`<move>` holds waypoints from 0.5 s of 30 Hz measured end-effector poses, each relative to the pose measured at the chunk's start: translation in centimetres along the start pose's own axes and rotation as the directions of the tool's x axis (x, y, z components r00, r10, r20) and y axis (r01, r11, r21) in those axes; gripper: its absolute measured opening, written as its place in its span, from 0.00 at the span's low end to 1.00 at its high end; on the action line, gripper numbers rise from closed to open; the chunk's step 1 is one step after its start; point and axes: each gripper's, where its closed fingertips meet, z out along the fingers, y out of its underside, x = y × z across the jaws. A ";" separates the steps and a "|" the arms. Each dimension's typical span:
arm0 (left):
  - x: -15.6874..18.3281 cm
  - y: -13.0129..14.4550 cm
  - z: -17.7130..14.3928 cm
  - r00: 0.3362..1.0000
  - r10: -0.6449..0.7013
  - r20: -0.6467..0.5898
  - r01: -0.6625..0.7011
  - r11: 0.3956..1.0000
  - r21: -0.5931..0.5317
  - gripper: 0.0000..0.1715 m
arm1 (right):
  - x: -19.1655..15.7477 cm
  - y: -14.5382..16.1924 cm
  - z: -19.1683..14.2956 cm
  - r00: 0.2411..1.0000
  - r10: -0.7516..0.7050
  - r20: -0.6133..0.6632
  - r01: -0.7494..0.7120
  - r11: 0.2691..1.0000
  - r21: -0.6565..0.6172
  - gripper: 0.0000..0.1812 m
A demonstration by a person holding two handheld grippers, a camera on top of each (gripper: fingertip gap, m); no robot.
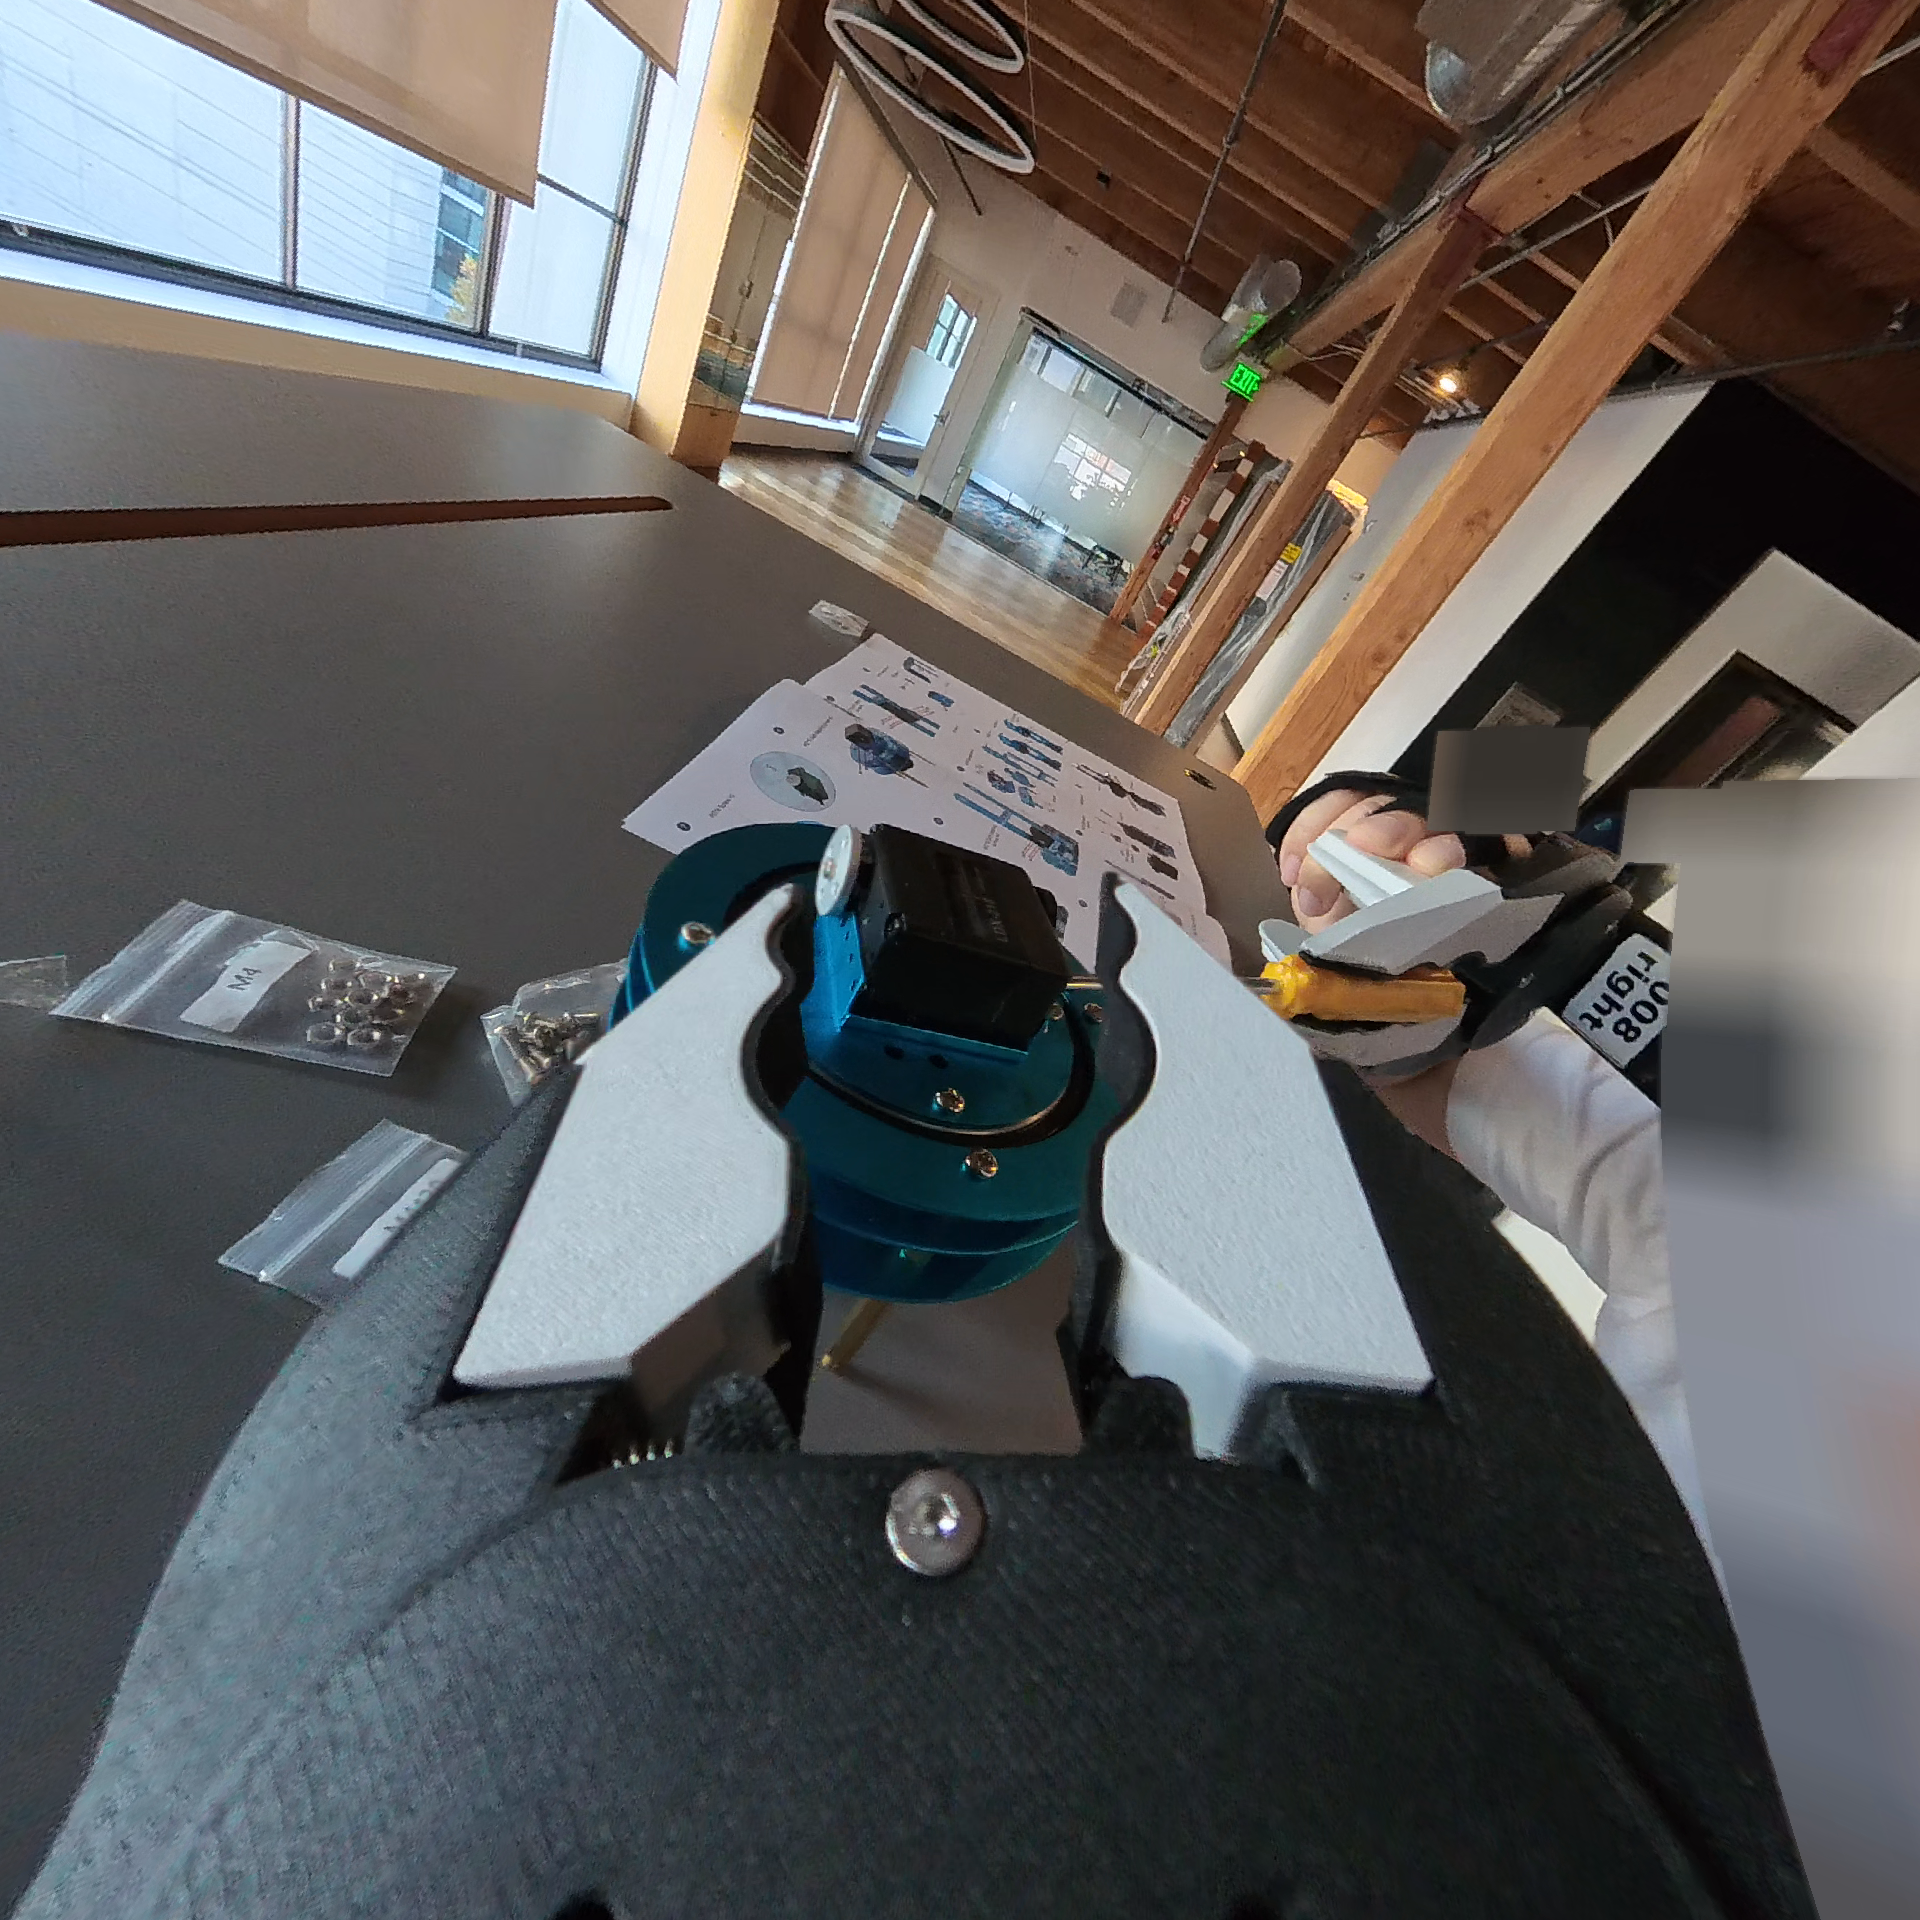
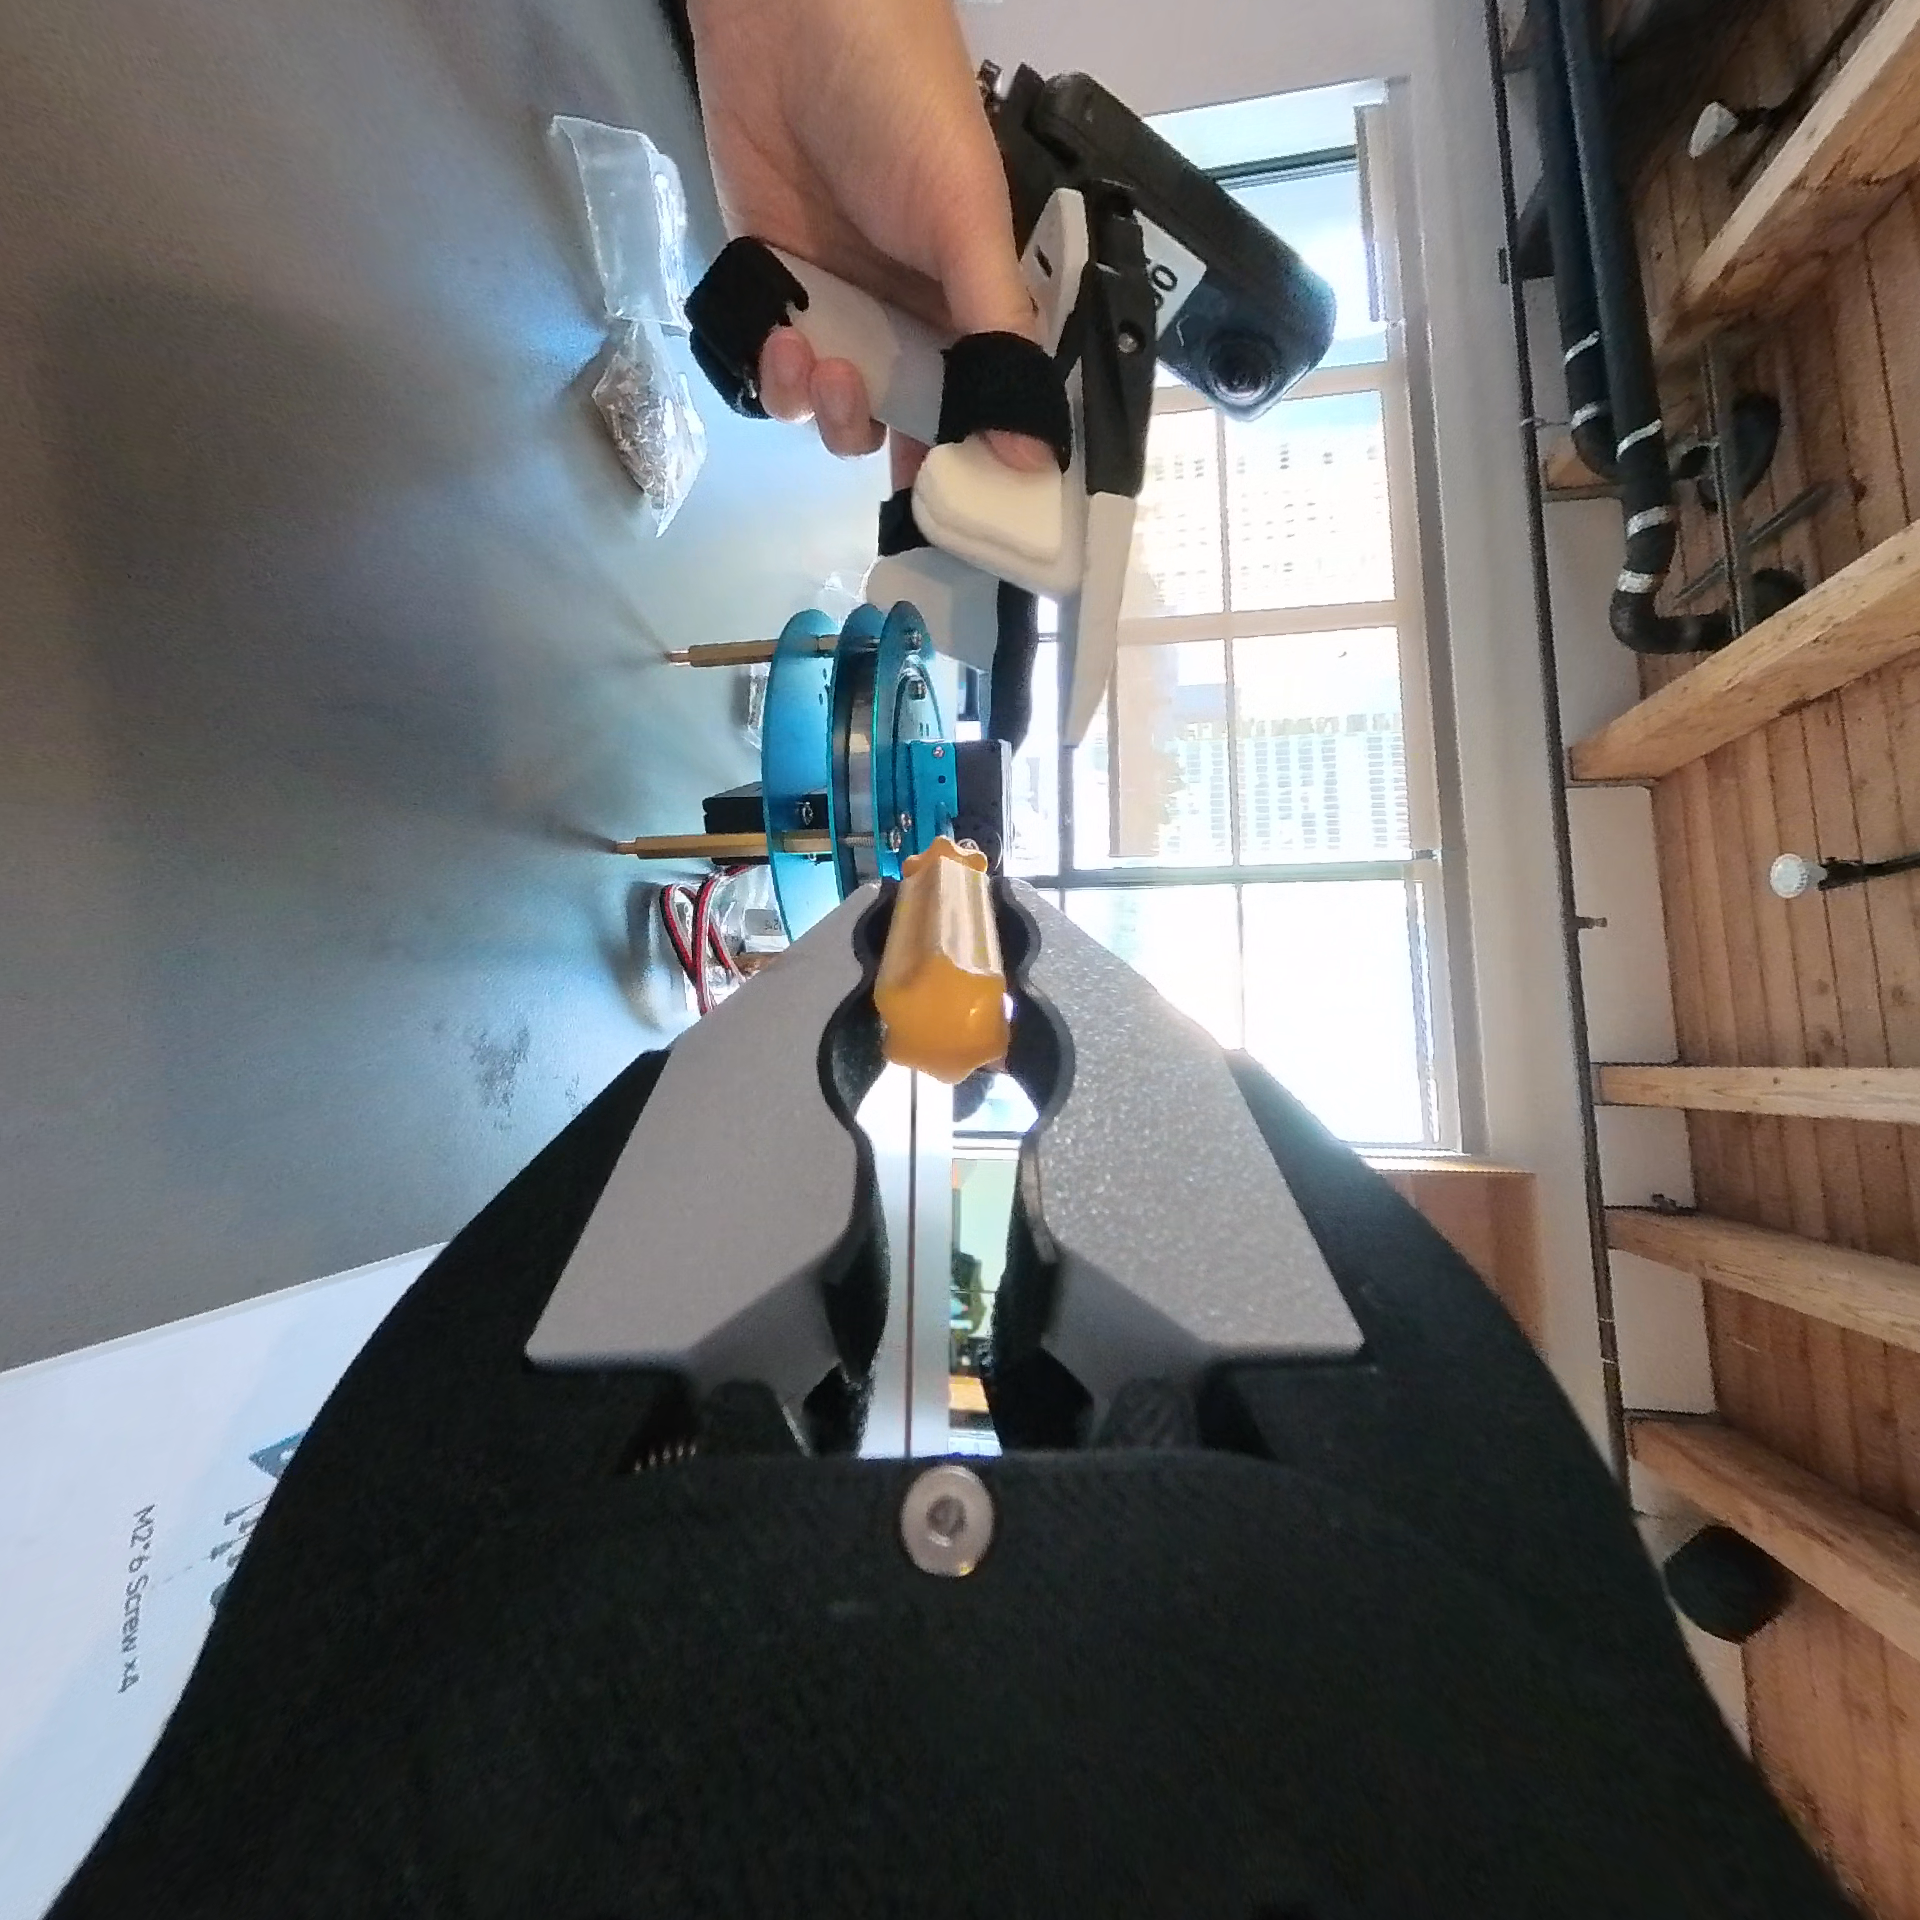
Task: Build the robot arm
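Observation:
A blue round metal base with a black servo on top stands on brass standoffs on the dark table. My left gripper has its white fingers closed on either side of this base and holds it. It also shows in the right wrist view, above the blue base. My right gripper is shut on a yellow screwdriver handle that points at the blue bracket beside the servo. The tip is hidden. The right gripper and screwdriver show at the base's right.
A bag of nuts, a bag of screws and another small bag lie to the left. Printed instruction sheets lie behind the base, near the table's right edge. Red and black wires lie by the base.

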 end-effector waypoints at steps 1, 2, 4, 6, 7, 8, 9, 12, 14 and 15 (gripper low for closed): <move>0.1 0.1 0.1 1.000 0.001 -0.008 -0.001 1.000 -0.005 0.29 | 0.0 0.0 0.0 1.000 0.003 0.000 -0.003 1.000 -0.001 0.09; 0.1 0.1 0.1 1.000 0.002 -0.007 -0.002 1.000 -0.007 0.29 | 0.0 0.0 0.0 1.000 0.006 -0.002 -0.006 1.000 -0.002 0.09; 0.1 0.1 0.1 1.000 -0.002 -0.006 0.002 1.000 -0.007 0.29 | 0.0 0.0 0.0 0.999 0.032 -0.007 -0.032 0.999 -0.005 0.09; 0.1 0.1 0.0 1.000 -0.010 -0.011 0.010 1.000 -0.005 0.29 | 0.0 -0.1 0.0 0.997 0.075 -0.015 -0.075 0.997 -0.010 0.09; 0.1 0.1 0.0 1.000 -0.010 -0.011 0.010 1.000 -0.005 0.29 | 0.1 -0.1 0.0 0.995 0.096 -0.020 -0.096 0.995 -0.011 0.09; 0.0 0.1 0.0 1.000 -0.008 -0.009 0.008 1.000 -0.005 0.29 | 0.0 -0.1 0.1 0.993 0.116 -0.027 -0.116 0.993 -0.014 0.09; 0.0 0.1 0.0 1.000 -0.006 -0.007 0.006 1.000 -0.005 0.29 | 0.0 -0.2 0.1 0.991 0.130 -0.036 -0.131 0.991 -0.017 0.09; 0.1 0.1 0.0 1.000 -0.005 -0.004 0.005 1.000 -0.006 0.30 | -0.1 -0.3 0.1 0.982 0.173 -0.069 -0.176 0.984 -0.029 0.08; 0.0 0.1 0.0 1.000 -0.002 -0.002 0.002 1.000 -0.007 0.30 | -0.1 -0.4 0.1 0.970 0.226 -0.084 -0.230 0.973 -0.029 0.08; 0.0 0.1 0.0 1.000 -0.002 -0.002 0.002 1.000 -0.007 0.30 | -0.1 -0.4 0.1 0.964 0.251 -0.088 -0.254 0.967 -0.027 0.08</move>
